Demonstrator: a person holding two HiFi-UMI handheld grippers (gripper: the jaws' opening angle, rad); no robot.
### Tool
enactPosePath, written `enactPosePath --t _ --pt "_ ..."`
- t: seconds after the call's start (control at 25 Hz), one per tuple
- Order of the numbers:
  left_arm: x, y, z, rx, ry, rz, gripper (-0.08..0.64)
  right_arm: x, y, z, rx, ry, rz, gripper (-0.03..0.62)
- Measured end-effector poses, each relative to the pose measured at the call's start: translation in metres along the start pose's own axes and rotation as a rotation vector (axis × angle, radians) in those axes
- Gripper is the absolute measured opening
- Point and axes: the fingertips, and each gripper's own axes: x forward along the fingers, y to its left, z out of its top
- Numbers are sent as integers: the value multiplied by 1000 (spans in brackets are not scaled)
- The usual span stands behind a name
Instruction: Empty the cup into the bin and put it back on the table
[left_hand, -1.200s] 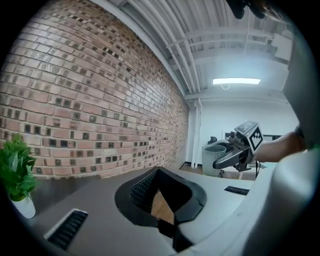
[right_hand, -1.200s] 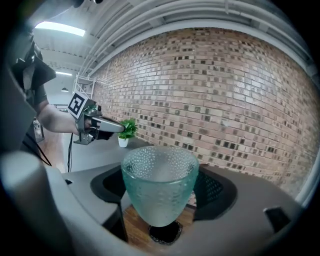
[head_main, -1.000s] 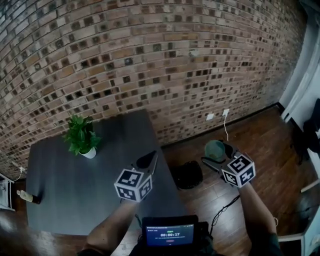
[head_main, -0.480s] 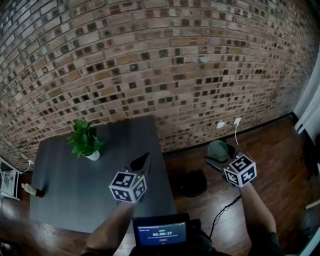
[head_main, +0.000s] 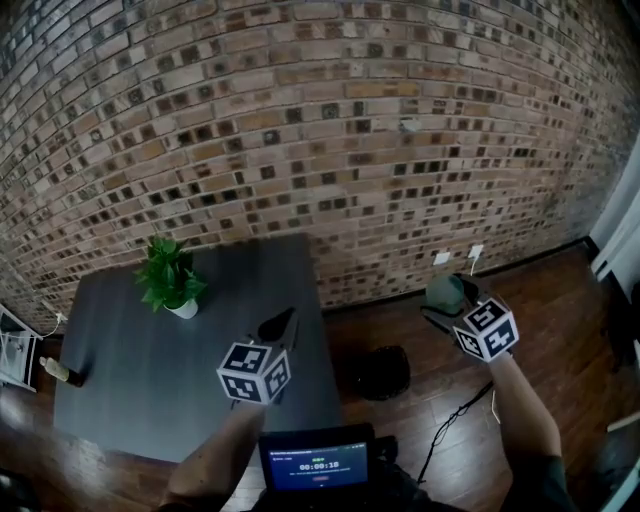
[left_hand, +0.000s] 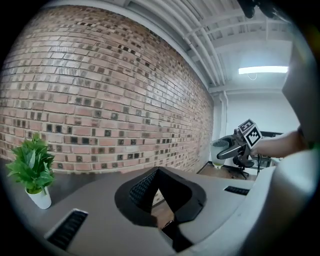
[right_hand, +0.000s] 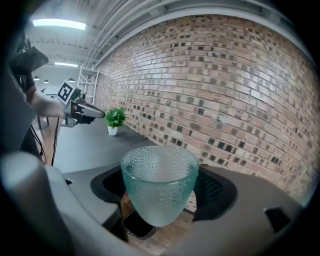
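Observation:
A pale green dimpled glass cup (right_hand: 159, 192) stands upright between the fingers of my right gripper (right_hand: 160, 172), which is shut on it; its inside looks empty. In the head view the cup (head_main: 444, 293) hangs over the wooden floor, up and to the right of the black bin (head_main: 380, 372). My left gripper (head_main: 284, 322) hovers over the right part of the dark grey table (head_main: 130, 380), its jaws together with nothing in them. From the left gripper view, past the closed jaws of that gripper (left_hand: 159, 172), the cup (left_hand: 220, 150) shows far off to the right.
A potted green plant (head_main: 170, 280) stands at the table's back left. A small object (head_main: 58, 372) lies at its left edge. The brick wall (head_main: 330, 130) runs behind, with a socket (head_main: 475, 252). A black cable (head_main: 455, 410) trails on the floor.
My right gripper has carried the cup up and a little right, farther from the bin. The left gripper has stayed over the table's right part.

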Motion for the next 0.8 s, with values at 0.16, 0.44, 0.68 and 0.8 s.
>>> enactPosePath --t 0.16,0.44,0.68,0.8 --pt "-4 3 -4 -1 7 11 2 3 -12 -9 -63 68 -3 391" --pt "-13 15 -5 14 17 28 2 13 -17 -15 -157 144 -2 391" --pt "-21 27 -8 -7 15 44 2 21 -20 -16 -240 204 -12 391" --pt "-22 33 -8 -7 17 57 2 25 -25 -16 -273 233 -19 391"
